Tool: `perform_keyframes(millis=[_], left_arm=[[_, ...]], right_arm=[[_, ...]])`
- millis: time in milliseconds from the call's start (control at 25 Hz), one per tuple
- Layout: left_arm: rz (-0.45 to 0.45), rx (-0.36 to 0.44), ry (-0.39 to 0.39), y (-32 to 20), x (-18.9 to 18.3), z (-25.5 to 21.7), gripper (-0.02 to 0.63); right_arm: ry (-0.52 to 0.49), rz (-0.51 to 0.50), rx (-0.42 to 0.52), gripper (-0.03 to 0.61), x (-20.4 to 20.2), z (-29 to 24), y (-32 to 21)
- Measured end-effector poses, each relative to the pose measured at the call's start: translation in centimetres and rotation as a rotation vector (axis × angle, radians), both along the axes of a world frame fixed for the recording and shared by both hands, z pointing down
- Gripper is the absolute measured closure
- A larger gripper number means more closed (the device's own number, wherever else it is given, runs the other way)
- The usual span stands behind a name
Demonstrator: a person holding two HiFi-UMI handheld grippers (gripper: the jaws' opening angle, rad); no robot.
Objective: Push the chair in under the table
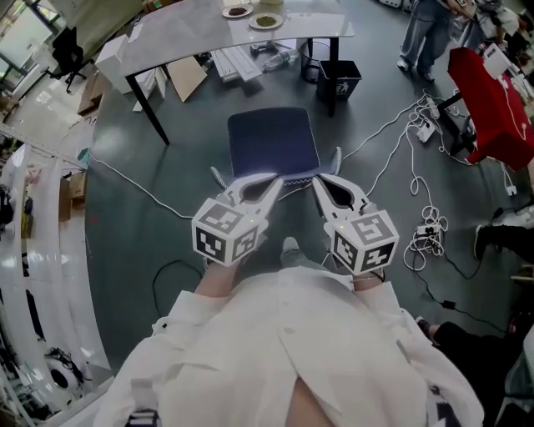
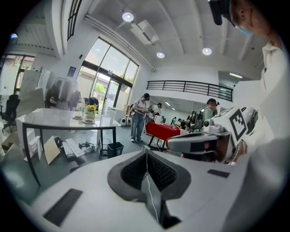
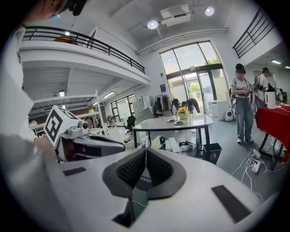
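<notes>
Currently the chair (image 1: 274, 140) stands on the grey floor just short of the table (image 1: 179, 35). Its dark blue padded seat, square with rounded corners, lies wholly outside the tabletop's edge, with a pale arm frame at either side.

The left gripper (image 1: 274, 181) and right gripper (image 1: 319, 181) sit side by side at the chair's near edge; contact cannot be confirmed. Both sets of jaws are clenched tip to tip with nothing between them, and the ribbed dark pads (image 2: 134, 171) meet along a thin line.

Only the head view shows the chair whole. The right gripper view catches a zigzag-trimmed sliver of it below the jaws.

From above, the table is a smooth, curved pale slab carrying two plates (image 1: 252, 15). The gripper views show it side-on with slim black legs and add a vase of yellow flowers (image 2: 91, 110) and standing people (image 3: 242, 108). A black bin (image 1: 338, 79) sits beneath the table, and white cables (image 1: 415, 138) trail over the floor to the right.
</notes>
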State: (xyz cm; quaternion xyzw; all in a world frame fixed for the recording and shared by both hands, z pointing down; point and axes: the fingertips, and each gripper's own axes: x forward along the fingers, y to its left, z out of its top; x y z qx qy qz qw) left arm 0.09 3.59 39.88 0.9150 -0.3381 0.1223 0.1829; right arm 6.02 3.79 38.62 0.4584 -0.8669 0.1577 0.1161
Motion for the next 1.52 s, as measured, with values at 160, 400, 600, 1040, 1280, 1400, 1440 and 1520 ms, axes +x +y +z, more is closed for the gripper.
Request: perform_keyframes(millis=[160, 400, 600, 1040, 1280, 1400, 1440, 1520], left_arm=[[-0.017, -0.005, 0.012, -2.2, 0.7, -0.1, 0.600], [-0.057, -0.014, 0.005, -4.7, 0.9, 0.7, 0.600], [-0.072, -0.031, 0.021, -6.3, 2.0, 1.3, 0.600], [-0.071, -0.034, 0.007, -6.7, 1.2, 1.2, 0.600], [-0.054, -0.049, -0.002, -5.4, 0.2, 1.1, 0.600], [-0.034, -0.053, -0.025, -4.7, -0.3, 1.6, 0.600], [-0.025, -0.055, -0.038, -4.5, -0.4, 1.8, 0.600], [0.001, -0.056, -0.052, -4.1, -0.2, 2.2, 0.600]], right_arm=[[0.001, -0.015, -0.003, 0.548, 0.5, 0.2, -2.4], [0.003, -0.057, -0.012, 0.548, 1.1, 1.0, -4.6], [0.015, -0.079, -0.014, 0.548, 2.2, 1.4, -6.1], [0.029, -0.096, -0.046, 0.548, 1.4, 2.1, -7.1], [0.047, -0.079, -0.059, 0.548, 0.8, 2.0, -6.1], [0.083, -0.081, -0.077, 0.548, 0.4, 2.8, -5.4], [0.093, -0.086, -0.082, 0.547, 0.4, 3.1, -5.2], [0.103, -0.101, -0.089, 0.546, 0.5, 3.6, -5.0]])
